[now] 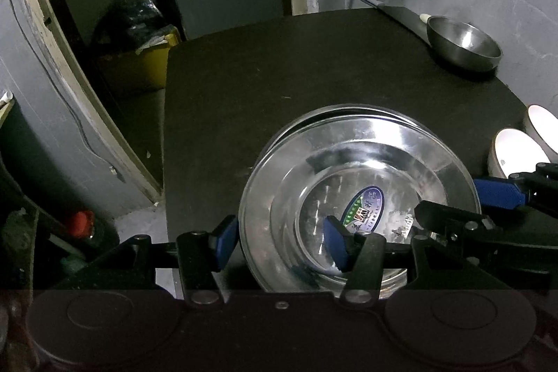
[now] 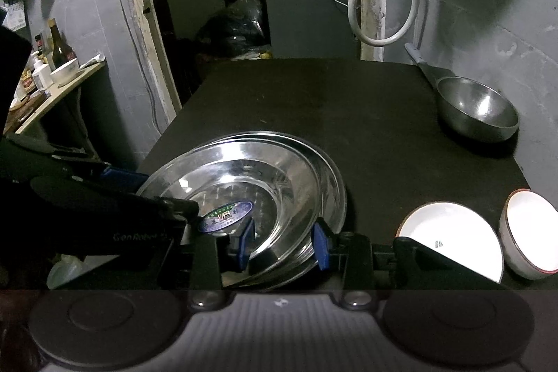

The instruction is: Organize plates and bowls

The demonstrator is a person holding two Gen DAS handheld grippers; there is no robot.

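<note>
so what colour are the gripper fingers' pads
Blue pads on black fingers, clearest in the right wrist view.

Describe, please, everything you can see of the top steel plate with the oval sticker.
The top steel plate is round, shiny metal with a wide sloping rim and a blue-and-green oval sticker at its centre. It sits upright but slightly off-centre on another steel plate on the black table. The left tongs and right tongs each straddle its near rim.

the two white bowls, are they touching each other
Cannot tell. In the right wrist view the near white bowl overlaps the far white bowl, hiding where their rims would meet.
</note>
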